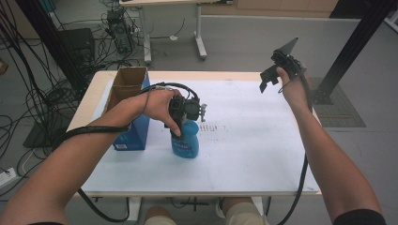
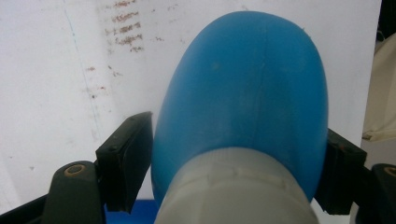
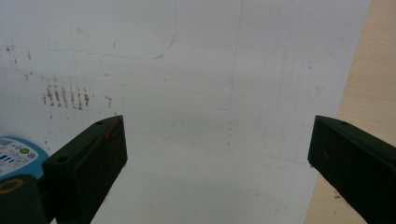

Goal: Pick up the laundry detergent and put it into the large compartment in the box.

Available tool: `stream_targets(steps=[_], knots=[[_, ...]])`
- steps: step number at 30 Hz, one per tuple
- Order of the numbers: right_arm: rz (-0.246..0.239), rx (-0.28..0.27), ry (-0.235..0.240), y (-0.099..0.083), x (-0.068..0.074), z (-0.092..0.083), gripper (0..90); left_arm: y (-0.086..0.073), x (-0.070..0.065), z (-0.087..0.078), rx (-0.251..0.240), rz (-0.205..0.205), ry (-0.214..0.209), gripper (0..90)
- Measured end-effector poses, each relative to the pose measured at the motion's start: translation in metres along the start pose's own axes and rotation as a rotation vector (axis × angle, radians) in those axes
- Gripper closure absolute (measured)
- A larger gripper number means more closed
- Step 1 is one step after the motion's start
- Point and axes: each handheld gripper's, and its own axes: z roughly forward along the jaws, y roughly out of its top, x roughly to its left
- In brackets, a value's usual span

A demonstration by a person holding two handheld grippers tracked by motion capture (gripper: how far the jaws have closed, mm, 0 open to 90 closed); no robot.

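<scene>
The blue bottle (image 1: 186, 140) stands upright on the white sheet (image 1: 244, 140) that covers the table (image 1: 89, 101), left of the sheet's centre, with a rusty smear of marks (image 1: 213, 126) just beside it at its 2 o'clock. At the bottle's 9 o'clock, just beside it, stands a blue carton (image 1: 133, 129), its brown flaps open at the top. The left gripper (image 1: 185, 117) comes down on the bottle from above. In the left gripper view the bottle's blue body (image 2: 243, 93) and pale neck (image 2: 233, 186) sit between the two black jaws; the pad (image 2: 128, 158) at 9 o'clock lies against the bottle's side, and the pad (image 2: 338, 170) at 3 o'clock meets its far side, so the jaws are clamped on the bottle. The right gripper (image 1: 274, 75) is held raised over the table's far right corner, at 2 o'clock from the bottle and well apart from it. In the right gripper view its jaws stand wide apart with nothing between them, above bare sheet, and a corner of the bottle's label (image 3: 16, 156) shows at 8 o'clock.
</scene>
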Motion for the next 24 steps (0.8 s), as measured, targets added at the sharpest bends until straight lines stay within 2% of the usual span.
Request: stream_targets(steps=[9,24], knots=[[0.000,0.000,-0.002,0.0004,0.0002,0.0003,4.6,-0.0001,0.0019,0.0004,0.004,-0.001,-0.011,32.5],[-0.002,0.003,-0.006,0.0017,0.0029,0.0017,4.6,0.0018,0.0037,0.0014,0.012,0.011,-0.022,35.9]])
